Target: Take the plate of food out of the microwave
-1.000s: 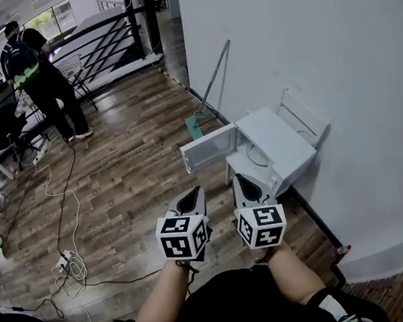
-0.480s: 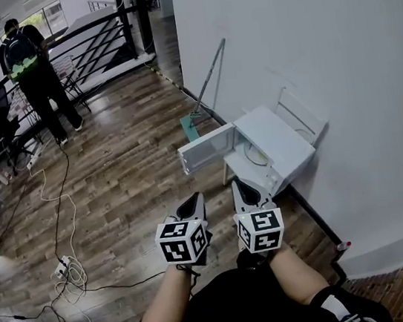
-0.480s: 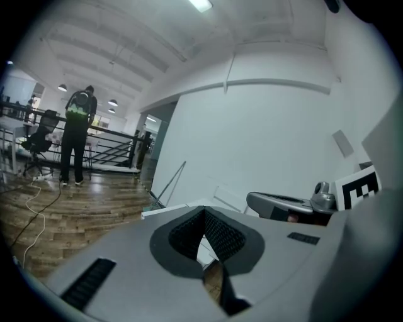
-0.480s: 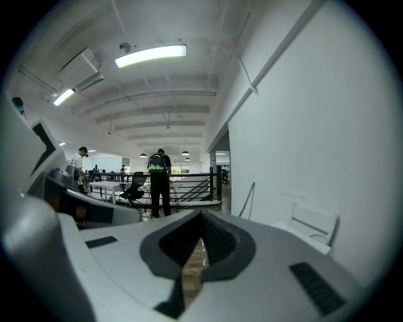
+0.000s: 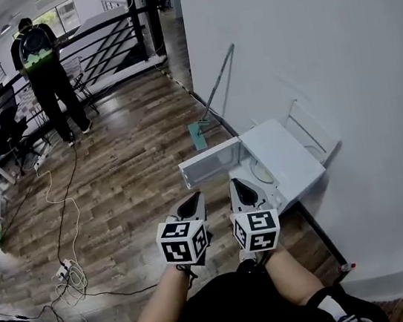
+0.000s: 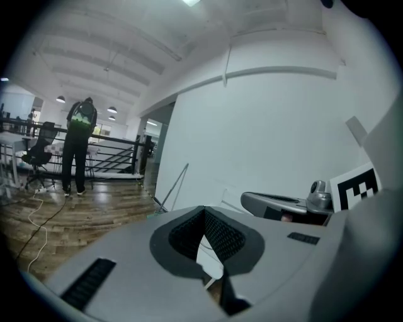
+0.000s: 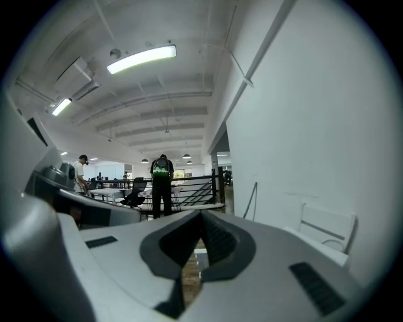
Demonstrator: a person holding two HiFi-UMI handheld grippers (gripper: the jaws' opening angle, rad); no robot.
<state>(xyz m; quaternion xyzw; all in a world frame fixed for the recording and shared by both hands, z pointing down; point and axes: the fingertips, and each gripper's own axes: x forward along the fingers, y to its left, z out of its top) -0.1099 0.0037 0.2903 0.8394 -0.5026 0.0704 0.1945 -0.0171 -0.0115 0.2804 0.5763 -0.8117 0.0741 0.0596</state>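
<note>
Approach stage: left gripper [image 5: 192, 203] and right gripper [image 5: 241, 192], jaws pressed together and empty, hover short of the open microwave [image 5: 284, 153] at the floor's wall edge. The plate [image 5: 262, 172] sits inside. Next, likely: close in and spread the jaws.

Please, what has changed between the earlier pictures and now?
Only the view shifted slightly: the microwave now shows a little lower in the head view. Nothing was grasped or released. The left gripper and right gripper stay shut and empty; the microwave door stays open, the plate inside.
</note>
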